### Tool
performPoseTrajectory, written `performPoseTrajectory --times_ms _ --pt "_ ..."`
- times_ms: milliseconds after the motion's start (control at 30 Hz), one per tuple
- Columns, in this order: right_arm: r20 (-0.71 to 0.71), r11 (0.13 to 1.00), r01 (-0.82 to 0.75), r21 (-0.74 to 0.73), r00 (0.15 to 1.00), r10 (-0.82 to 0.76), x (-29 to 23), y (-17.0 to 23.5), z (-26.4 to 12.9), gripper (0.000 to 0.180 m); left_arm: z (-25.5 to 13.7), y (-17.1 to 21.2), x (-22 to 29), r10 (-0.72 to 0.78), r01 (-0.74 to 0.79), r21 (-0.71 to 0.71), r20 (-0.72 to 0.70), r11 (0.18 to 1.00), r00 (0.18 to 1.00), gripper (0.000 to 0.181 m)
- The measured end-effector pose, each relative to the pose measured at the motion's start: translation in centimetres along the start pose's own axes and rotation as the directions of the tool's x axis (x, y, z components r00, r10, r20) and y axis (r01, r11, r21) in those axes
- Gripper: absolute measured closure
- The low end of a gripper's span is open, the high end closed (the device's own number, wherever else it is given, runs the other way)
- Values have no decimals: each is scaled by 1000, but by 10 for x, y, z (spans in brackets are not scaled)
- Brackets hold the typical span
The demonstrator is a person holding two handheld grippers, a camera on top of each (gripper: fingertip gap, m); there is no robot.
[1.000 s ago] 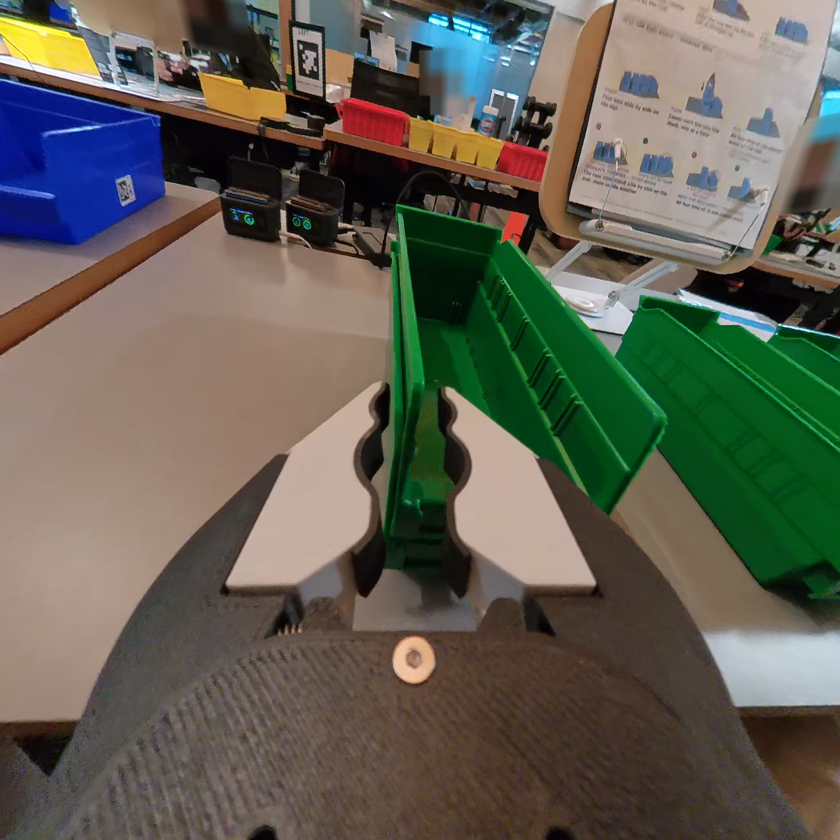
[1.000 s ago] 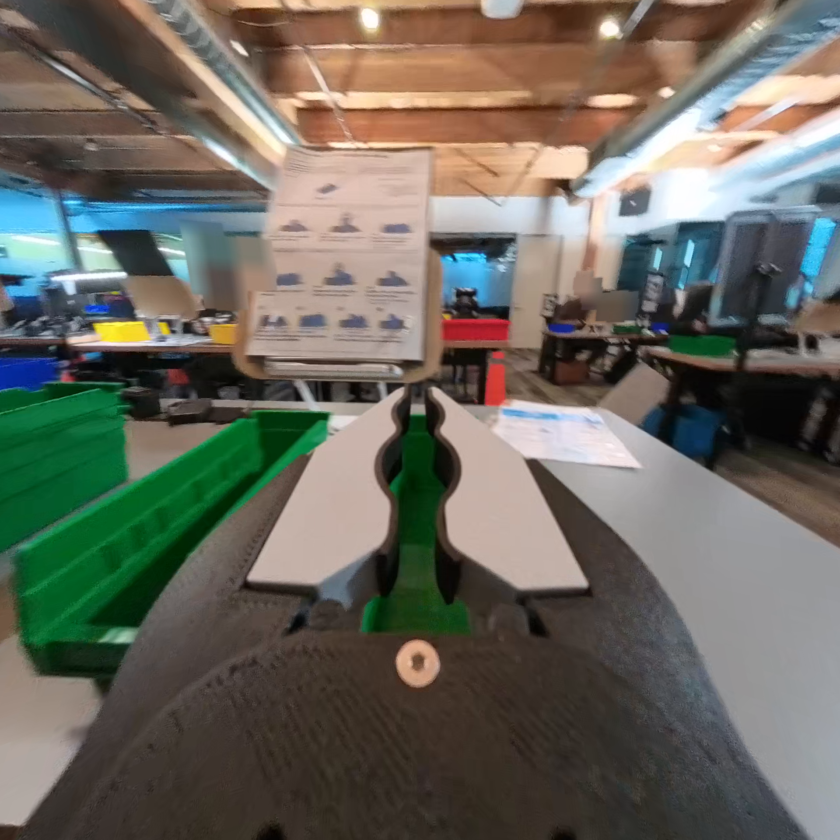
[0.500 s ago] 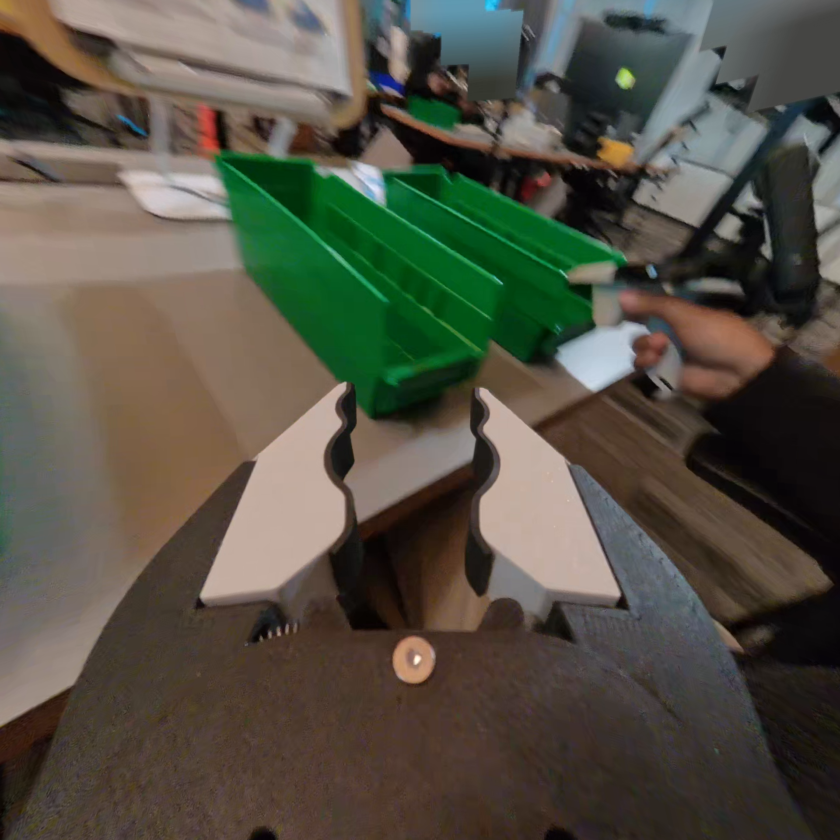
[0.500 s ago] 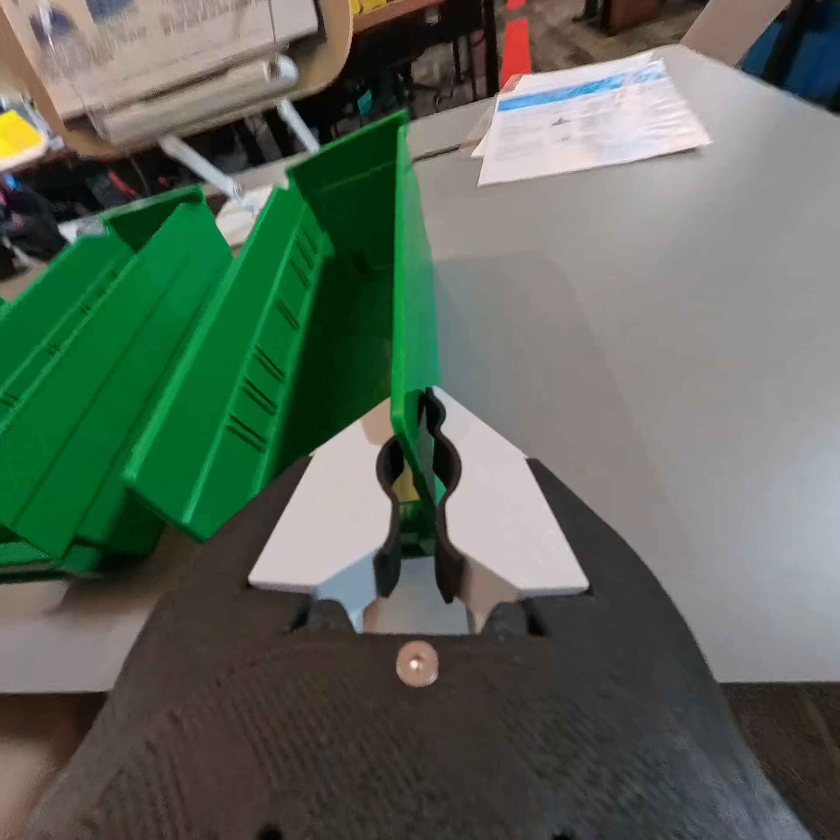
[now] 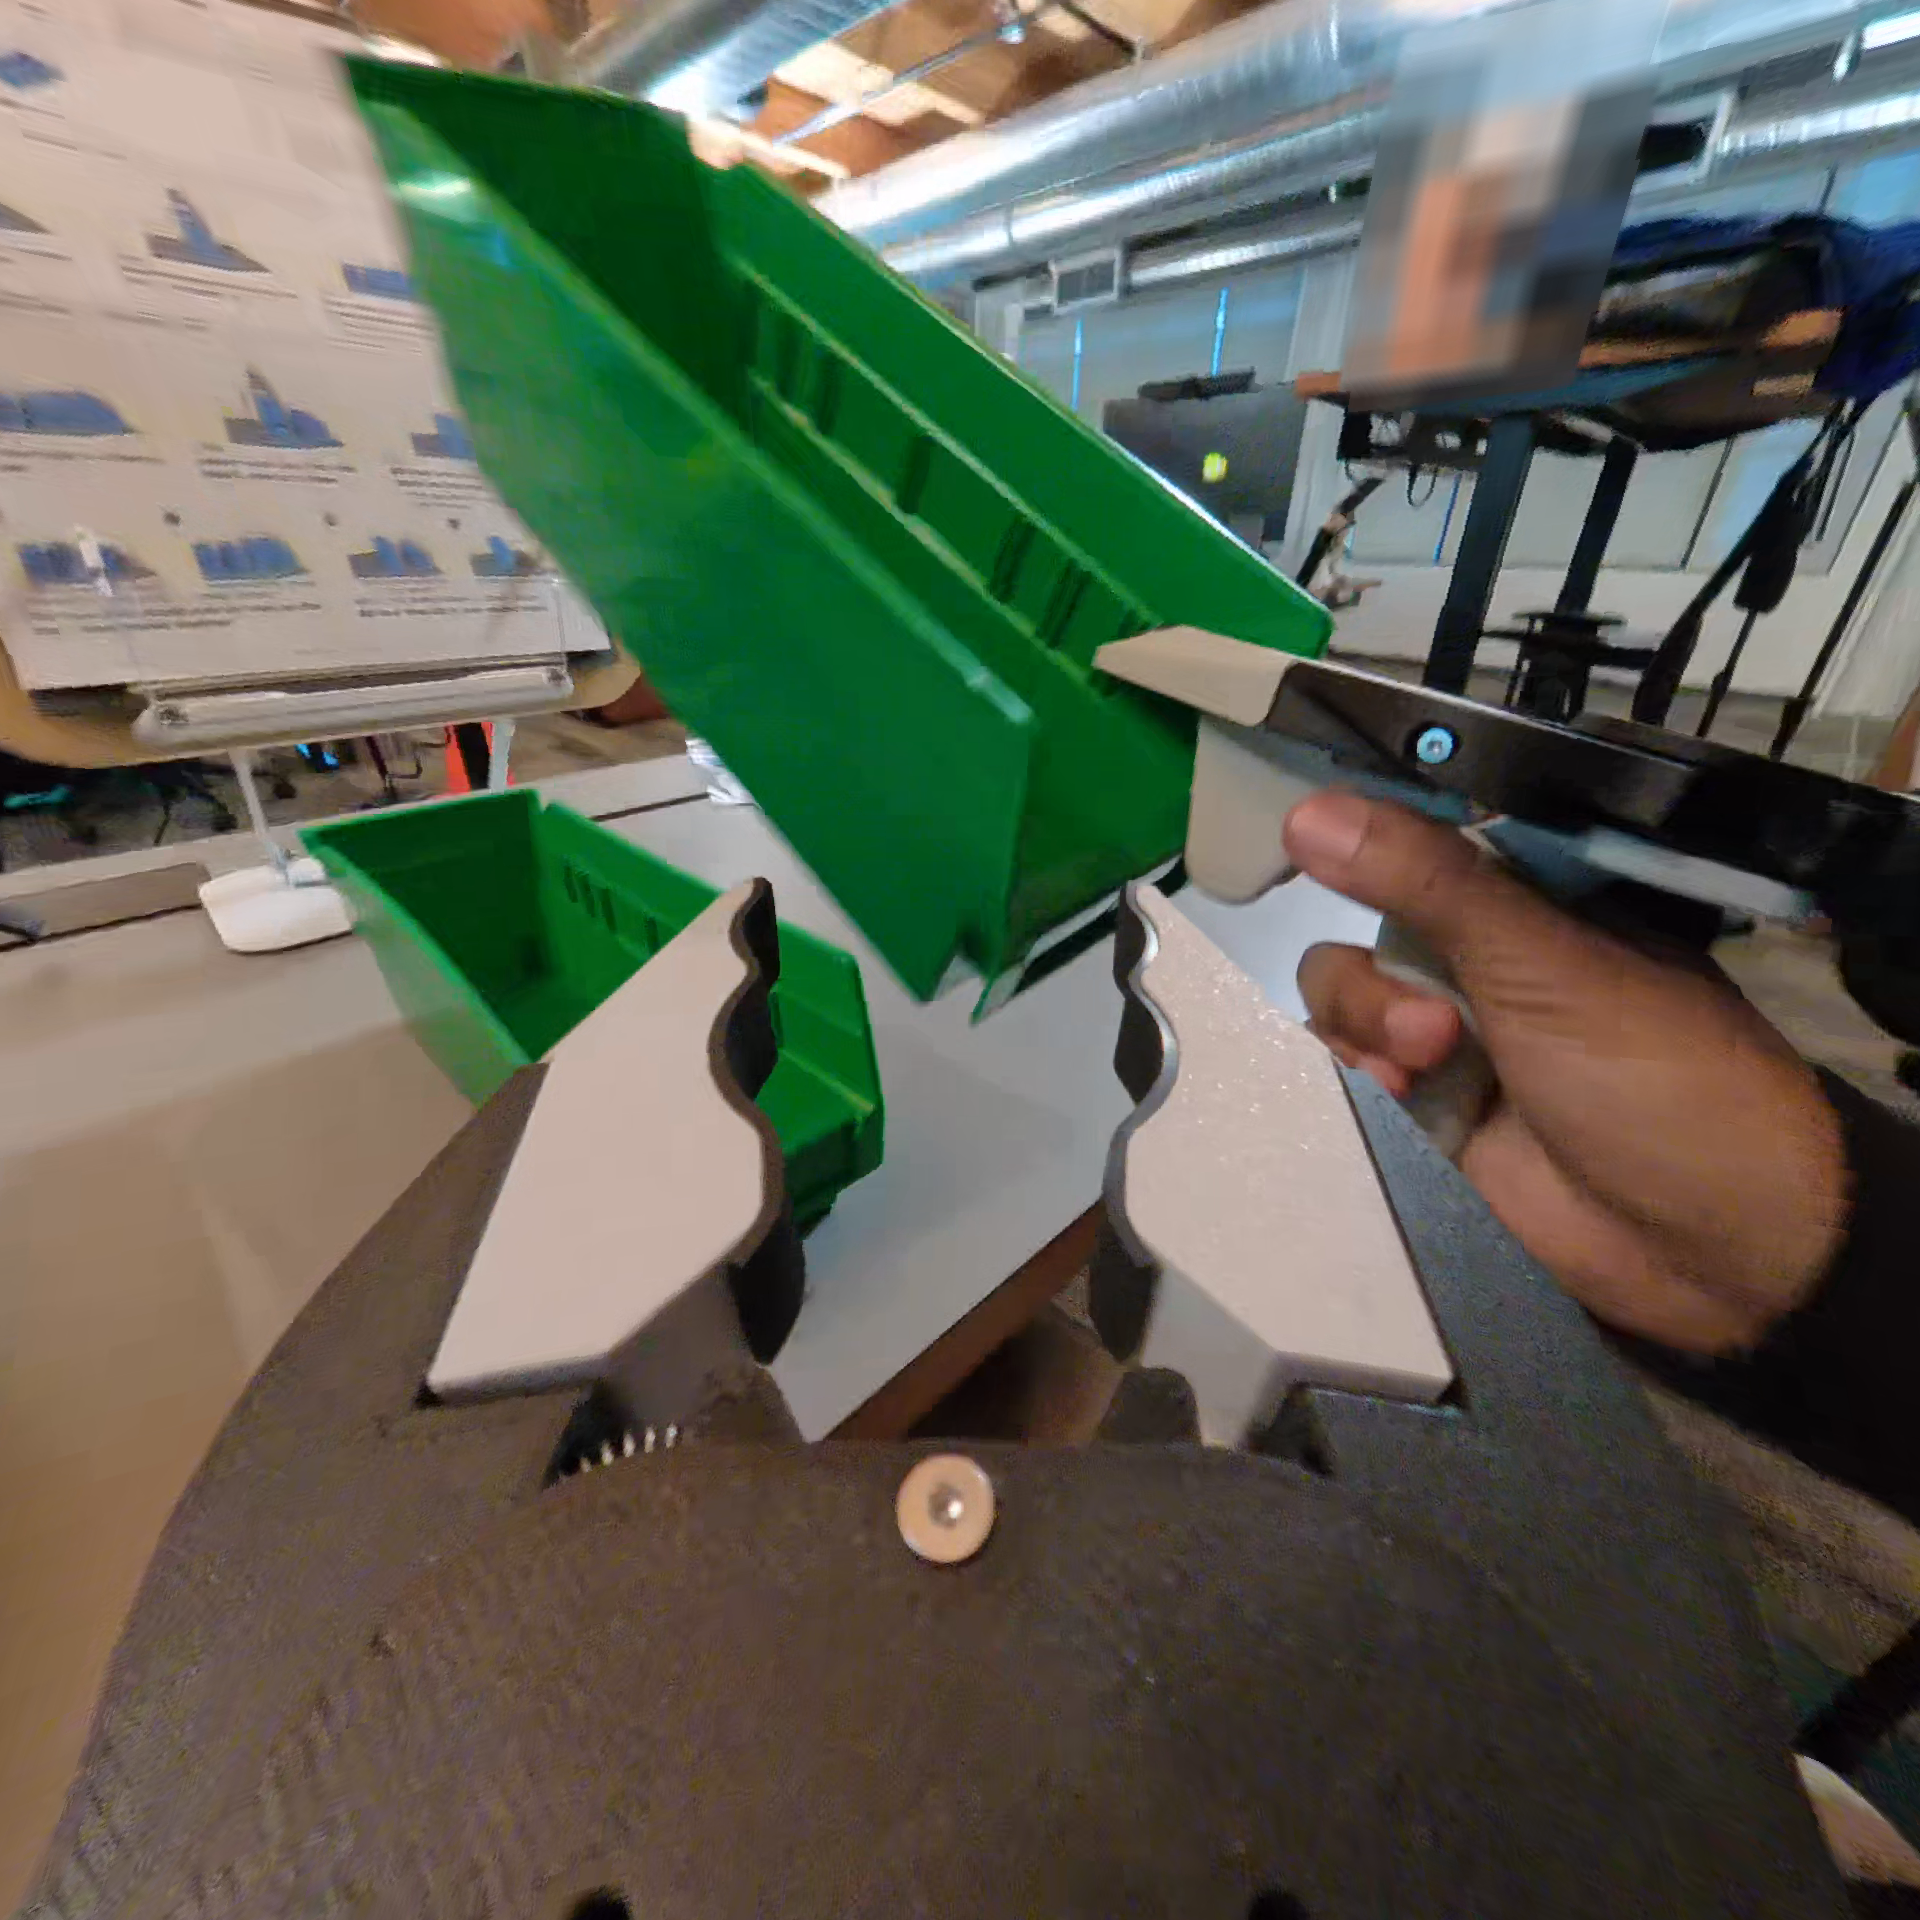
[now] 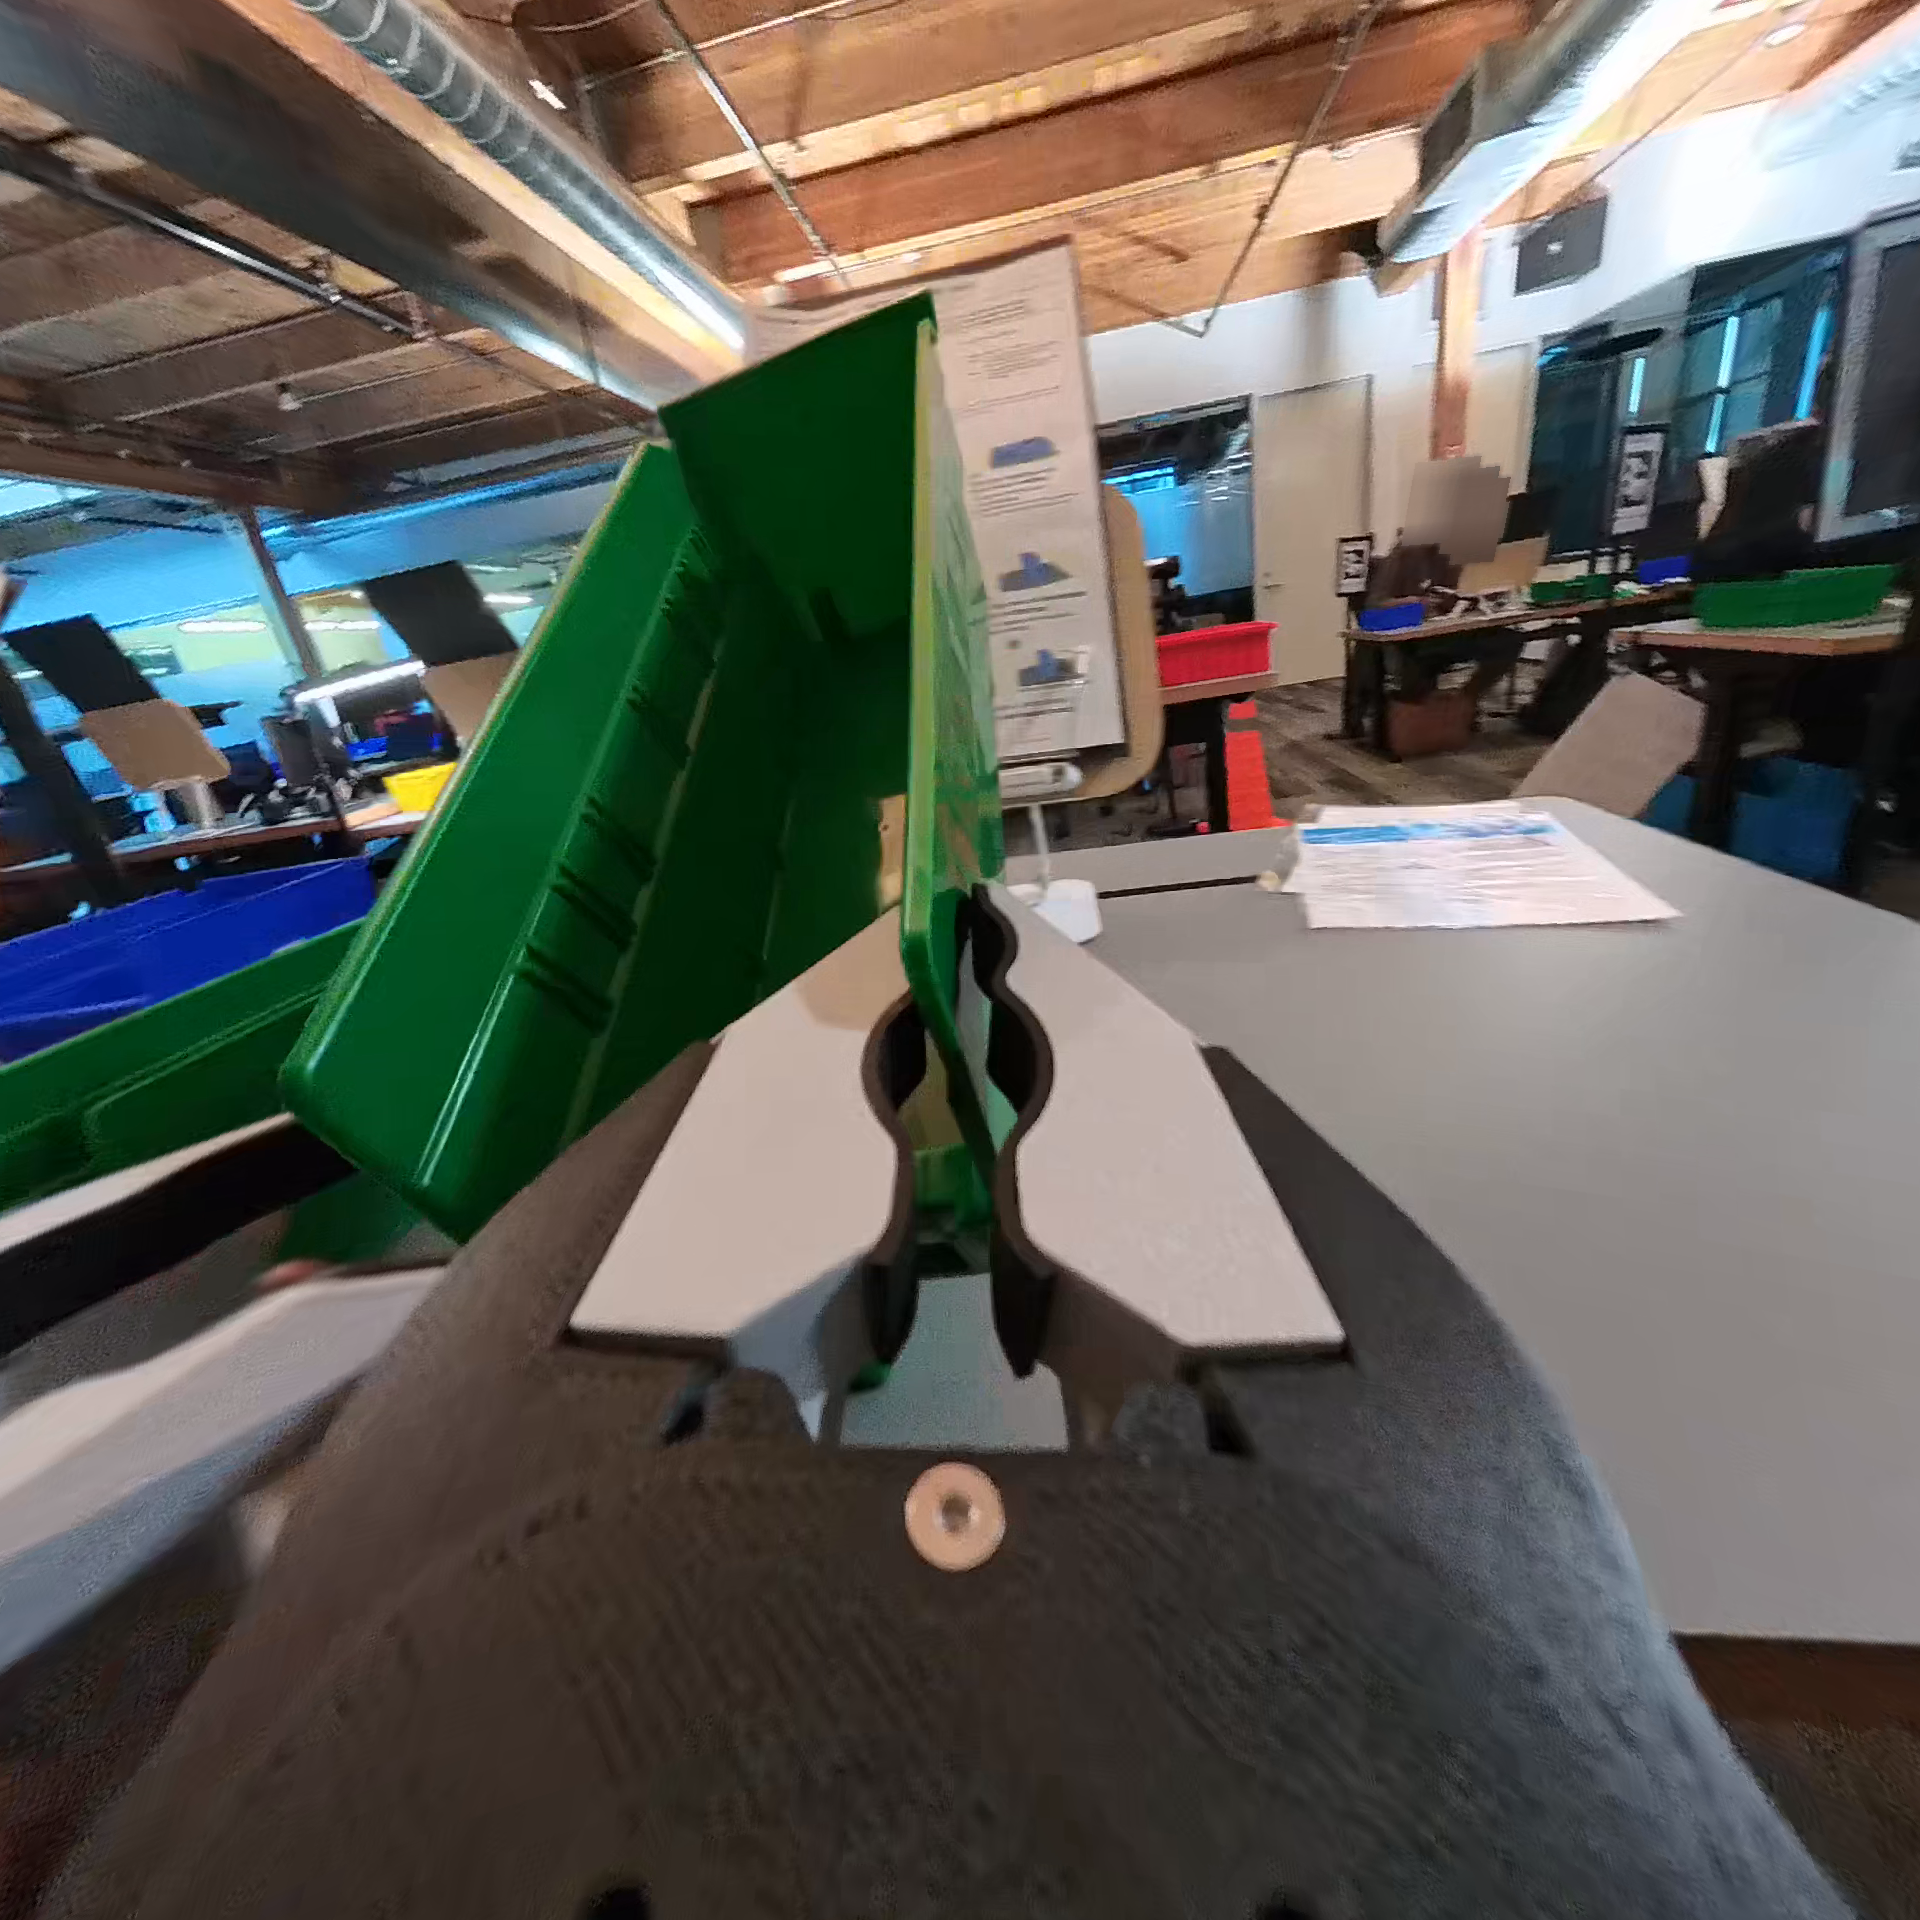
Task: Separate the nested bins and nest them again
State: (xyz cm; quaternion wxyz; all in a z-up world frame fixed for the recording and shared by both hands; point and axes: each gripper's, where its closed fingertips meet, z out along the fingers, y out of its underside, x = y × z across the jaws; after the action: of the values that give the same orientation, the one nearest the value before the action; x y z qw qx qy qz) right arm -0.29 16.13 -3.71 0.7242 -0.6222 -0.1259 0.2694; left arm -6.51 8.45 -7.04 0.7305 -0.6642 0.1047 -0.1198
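A long green bin [image 5: 748, 540] hangs tilted in the air, far end raised. My right gripper [image 6: 951, 925] is shut on its right side wall near the front end [image 6: 940, 727]. It also shows in the left wrist view [image 5: 1184, 748], held by a hand [image 5: 1558, 1081]. A second green bin [image 5: 540, 935] rests on the grey table [image 5: 187, 1143] below and to the left of the raised one; it also shows in the right wrist view [image 6: 156, 1081]. My left gripper [image 5: 948, 914] is open and empty, just under the raised bin's near end.
A clipboard stand with an instruction sheet [image 5: 239, 416] stands behind the bins on a white foot [image 5: 275, 914]. A blue bin [image 6: 156, 935] sits far left. A printed sheet [image 6: 1455, 868] lies on the table's far right. The table's front edge [image 5: 966, 1351] is just ahead of my left gripper.
My left gripper let go of its green bin, opened and swung right. My right gripper kept hold of its bin and raised it off the table, far end tilted up.
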Motion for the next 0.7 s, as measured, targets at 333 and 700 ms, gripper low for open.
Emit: performPoseTrajectory --times_ms 333,700 --pt "270 972 212 105 934 -233 -103 11 -24 150 -23 -20 -73 -186 160 128 226 979 956 171" --pt "551 975 221 -27 817 -170 -153 68 -22 144 -106 -87 -214 -69 -33 190 508 981 859 180"
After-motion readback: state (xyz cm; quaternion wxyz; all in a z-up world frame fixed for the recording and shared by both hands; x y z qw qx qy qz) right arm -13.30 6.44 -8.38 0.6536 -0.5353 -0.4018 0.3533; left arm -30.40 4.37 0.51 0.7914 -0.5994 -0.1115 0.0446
